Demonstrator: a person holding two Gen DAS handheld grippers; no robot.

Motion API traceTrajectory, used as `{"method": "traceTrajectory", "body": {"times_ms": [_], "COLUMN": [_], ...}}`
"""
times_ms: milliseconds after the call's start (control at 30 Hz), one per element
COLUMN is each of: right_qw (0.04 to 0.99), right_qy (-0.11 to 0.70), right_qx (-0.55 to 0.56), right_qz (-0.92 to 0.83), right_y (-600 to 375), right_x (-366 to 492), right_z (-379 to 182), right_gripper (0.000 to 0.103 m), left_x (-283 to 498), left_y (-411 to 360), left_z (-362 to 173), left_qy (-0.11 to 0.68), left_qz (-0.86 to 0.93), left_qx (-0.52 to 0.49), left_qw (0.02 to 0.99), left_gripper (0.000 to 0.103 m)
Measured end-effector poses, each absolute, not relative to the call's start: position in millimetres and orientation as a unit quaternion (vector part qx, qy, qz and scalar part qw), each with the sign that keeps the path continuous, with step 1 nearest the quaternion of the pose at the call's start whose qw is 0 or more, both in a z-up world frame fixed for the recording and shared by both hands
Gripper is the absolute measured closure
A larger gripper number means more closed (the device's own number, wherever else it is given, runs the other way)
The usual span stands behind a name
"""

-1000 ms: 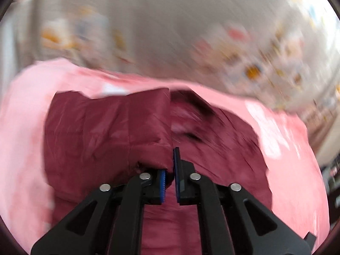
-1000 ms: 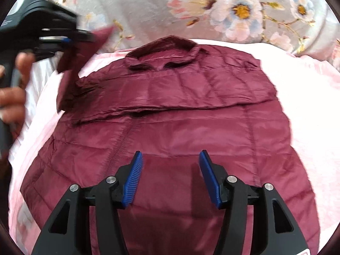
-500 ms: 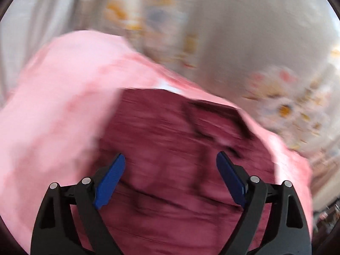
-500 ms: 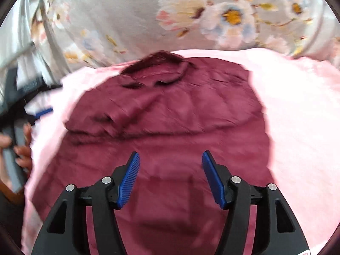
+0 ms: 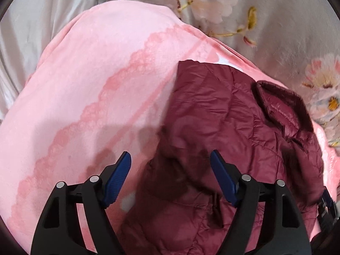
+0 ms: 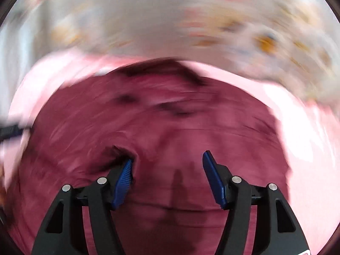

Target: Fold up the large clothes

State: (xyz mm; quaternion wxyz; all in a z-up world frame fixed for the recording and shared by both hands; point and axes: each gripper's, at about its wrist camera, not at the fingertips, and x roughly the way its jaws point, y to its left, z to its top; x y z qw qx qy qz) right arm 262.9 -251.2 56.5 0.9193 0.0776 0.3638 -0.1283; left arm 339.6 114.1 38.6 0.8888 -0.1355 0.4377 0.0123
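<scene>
From my left gripper (image 5: 171, 175) I look down on the maroon quilted puffer jacket (image 5: 223, 127), which lies on a pink fleece blanket with a scalloped darker-pink band (image 5: 95, 74). The blanket covers what looks like a bed, with grey floral-print fabric (image 5: 286, 21) behind it at the far side. The jacket fills the right half of this view. Its collar (image 5: 282, 108) is at the far right, and its left edge runs down between my jaws. Those jaws stand wide apart and hold nothing; they hover over the jacket's near-left part and the bare blanket just beside it.

The right wrist view is badly smeared by motion, so I read it with caution. My right gripper (image 6: 167, 170) is low over the middle of the jacket, jaws spread wide. The tip of the left one sits at a dark crease in the fabric, but nothing is pinched between them as far as I can tell.

I judge the fold to be at an early-to-middle stage. The upper left of the jacket looks doubled over, as if a sleeve had been laid in, though I cannot trace the sleeve itself. The body is spread full length, so the other side and the lengthwise folds remain to be done.
</scene>
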Motion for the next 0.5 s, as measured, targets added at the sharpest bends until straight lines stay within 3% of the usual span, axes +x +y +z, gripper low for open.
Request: {"method": "traceTrajectory", "body": {"times_ms": [167,433,500], "right_qw": [0.895,0.888,0.884], "right_qy": [0.396,0.386,0.385], "right_qx": [0.178,0.238,0.254], "right_qz": [-0.106,-0.078,-0.08], "right_y": [-306.9,-318.3,-325.7], "right_x": [253.3,257.9,258.4], "right_z": [38.9,37.2,34.9], "right_gripper": [0.037,0.037,0.037], "left_x": [338.7,359.7,364.7], "left_y": [140.9,126.2,127.6], "left_z": [47.9,25.4,16.0], "left_qy": [0.439,0.478,0.486], "left_qz": [-0.032,-0.076,-0.064], "left_qx": [-0.234,-0.318,-0.332], "left_qw": [0.867,0.815,0.806], "left_gripper": [0.029,0.029,0.037]}}
